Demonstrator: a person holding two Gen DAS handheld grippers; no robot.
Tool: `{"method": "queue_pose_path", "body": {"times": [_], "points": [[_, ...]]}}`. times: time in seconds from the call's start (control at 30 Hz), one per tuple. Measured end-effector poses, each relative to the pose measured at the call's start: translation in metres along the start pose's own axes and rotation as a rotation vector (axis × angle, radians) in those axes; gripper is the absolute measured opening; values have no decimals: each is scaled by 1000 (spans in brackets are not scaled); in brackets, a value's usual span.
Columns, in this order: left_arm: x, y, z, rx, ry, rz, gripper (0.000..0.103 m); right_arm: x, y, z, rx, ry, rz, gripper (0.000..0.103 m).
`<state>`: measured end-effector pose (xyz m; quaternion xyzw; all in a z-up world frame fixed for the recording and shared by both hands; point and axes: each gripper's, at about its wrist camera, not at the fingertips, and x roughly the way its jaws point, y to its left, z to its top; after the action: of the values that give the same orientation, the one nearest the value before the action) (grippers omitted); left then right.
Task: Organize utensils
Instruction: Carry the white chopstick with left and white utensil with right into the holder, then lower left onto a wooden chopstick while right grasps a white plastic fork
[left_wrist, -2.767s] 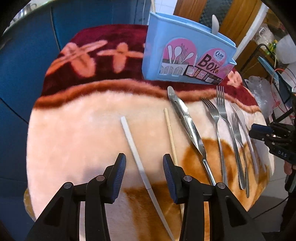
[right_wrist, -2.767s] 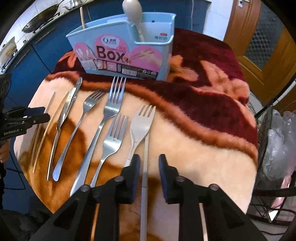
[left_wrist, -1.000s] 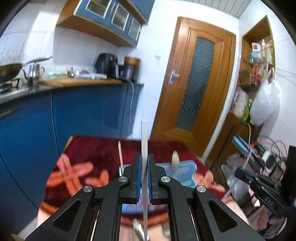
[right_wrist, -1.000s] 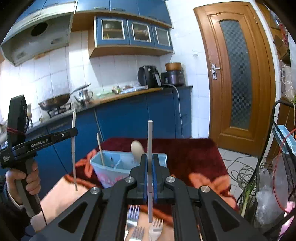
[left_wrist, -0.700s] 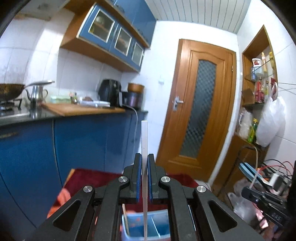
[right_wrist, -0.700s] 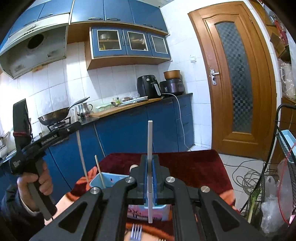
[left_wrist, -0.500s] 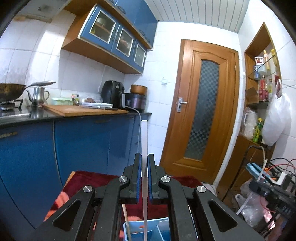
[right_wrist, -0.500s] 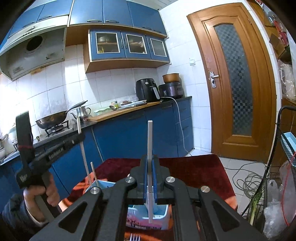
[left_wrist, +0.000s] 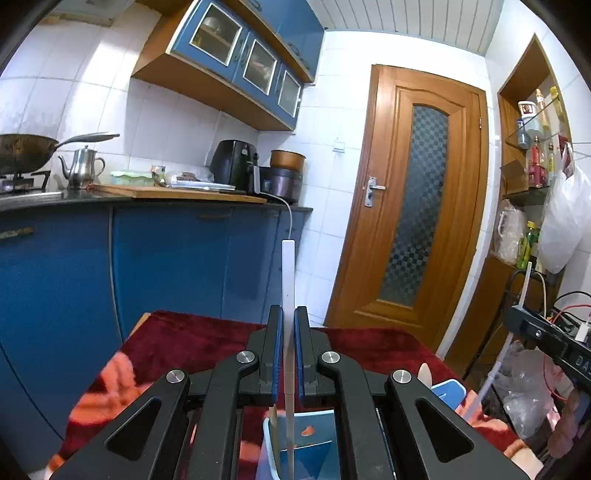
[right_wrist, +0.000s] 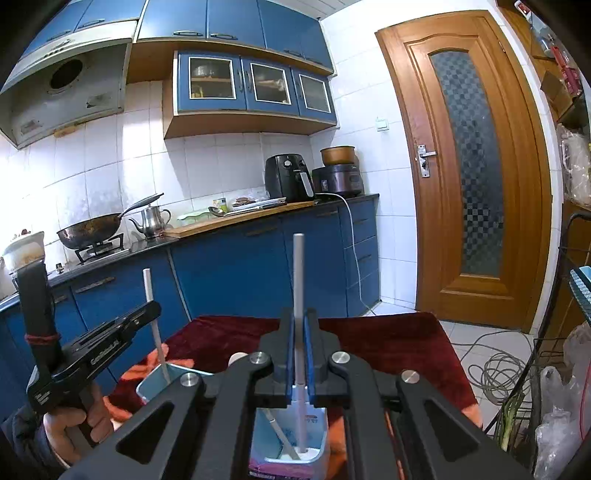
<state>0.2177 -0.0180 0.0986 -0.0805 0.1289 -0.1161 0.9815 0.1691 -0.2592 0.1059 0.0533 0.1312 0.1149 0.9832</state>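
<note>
My left gripper (left_wrist: 288, 354) is shut on a white chopstick (left_wrist: 288, 273), held upright with its lower end in a compartment of the light blue utensil box (left_wrist: 314, 443). My right gripper (right_wrist: 298, 354) is shut on a second white chopstick (right_wrist: 298, 280), also upright, its lower end inside the box (right_wrist: 314, 452). The left gripper (right_wrist: 110, 339) and its chopstick (right_wrist: 153, 314) show at the left of the right wrist view, over the box's left end. A wooden chopstick (left_wrist: 272, 417) and a spoon (left_wrist: 424, 373) stand in the box.
The box stands on a dark red and orange blanket (left_wrist: 192, 343) over the table. Blue kitchen cabinets (left_wrist: 166, 266) and a wooden door (left_wrist: 413, 221) lie behind. Cables (right_wrist: 495, 369) lie on the floor, with a wire rack (right_wrist: 569, 295) at the right.
Both grippers picked a white chopstick off the blanket, turned it upright and carried it over the box. Both chopsticks have since moved lower, with their ends in the box.
</note>
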Motion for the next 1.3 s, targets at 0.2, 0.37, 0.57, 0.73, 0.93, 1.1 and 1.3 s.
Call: {"method": "queue_pose_path", "body": {"times": [0.2, 0.37, 0.57, 0.73, 0.93, 1.1, 1.3], "points": [[2, 3, -7, -10, 14, -7, 6, 17, -4, -10, -6, 52, 8, 7], [7, 4, -12, -26, 56, -13, 6, 28, -9, -19, 29, 82, 28, 14], [8, 7, -14, -50, 76, -17, 14, 27, -12, -22, 49, 72, 42, 30], [8, 8, -13, -68, 100, -35, 16, 19, -9, -17, 61, 68, 38, 33], [-9, 2, 0, -46, 90, -36, 16, -11, -8, -7, 97, 39, 38, 36], [-32, -2, 7, -9, 106, -22, 16, -35, -5, -4, 111, 48, 34, 36], [-64, -2, 15, -8, 149, -12, 16, -64, -5, -13, 150, 103, 42, 40]]}}
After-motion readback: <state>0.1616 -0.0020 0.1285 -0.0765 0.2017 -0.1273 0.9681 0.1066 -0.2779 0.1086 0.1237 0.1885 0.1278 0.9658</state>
